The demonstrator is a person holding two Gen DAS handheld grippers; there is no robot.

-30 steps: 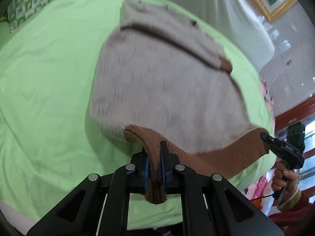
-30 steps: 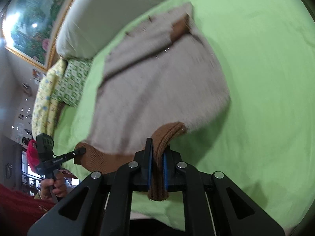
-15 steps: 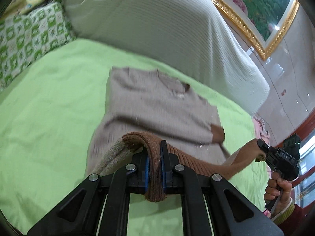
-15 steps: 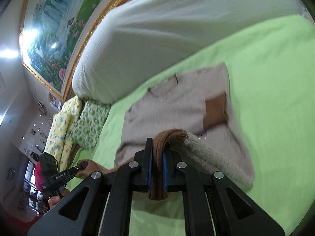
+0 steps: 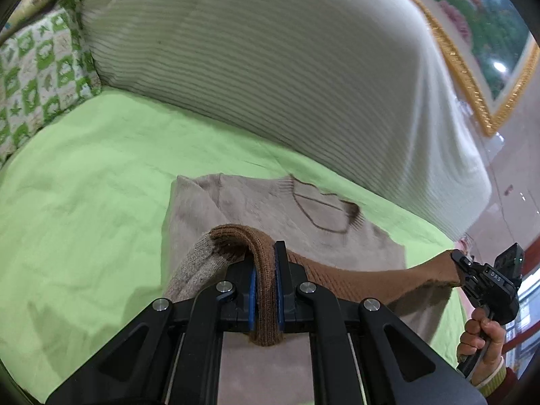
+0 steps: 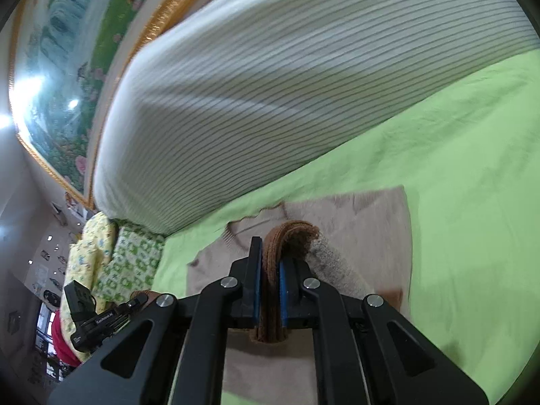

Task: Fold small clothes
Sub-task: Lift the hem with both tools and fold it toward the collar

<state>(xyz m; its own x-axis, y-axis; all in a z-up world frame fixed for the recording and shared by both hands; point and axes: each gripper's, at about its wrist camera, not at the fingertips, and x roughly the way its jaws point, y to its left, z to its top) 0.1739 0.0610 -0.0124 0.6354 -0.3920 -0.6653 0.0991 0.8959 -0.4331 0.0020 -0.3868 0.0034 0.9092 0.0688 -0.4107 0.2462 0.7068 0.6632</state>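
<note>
A small beige knit sweater (image 5: 270, 212) with a brown collar and brown ribbed hem lies on the green bed sheet (image 5: 84, 175). My left gripper (image 5: 265, 270) is shut on the brown hem (image 5: 263, 290) at its left corner. My right gripper (image 6: 270, 266) is shut on the same hem (image 6: 271, 290) at the right corner. The hem stretches taut between them, held above the sweater's chest, just short of the collar (image 5: 324, 212). The right gripper also shows at the right of the left wrist view (image 5: 460, 263). The sweater (image 6: 364, 222) lies doubled under the right gripper.
A large striped white bolster (image 5: 270, 67) lies along the far side of the bed. A green-and-white patterned pillow (image 5: 37, 77) sits at the left. A gold-framed painting (image 6: 67, 67) hangs behind. The sheet (image 6: 472, 168) extends to the right.
Both grippers have carried the brown hem forward over the sweater toward the collar, folding the lower half onto the upper half. The views tilted up toward the bolster.
</note>
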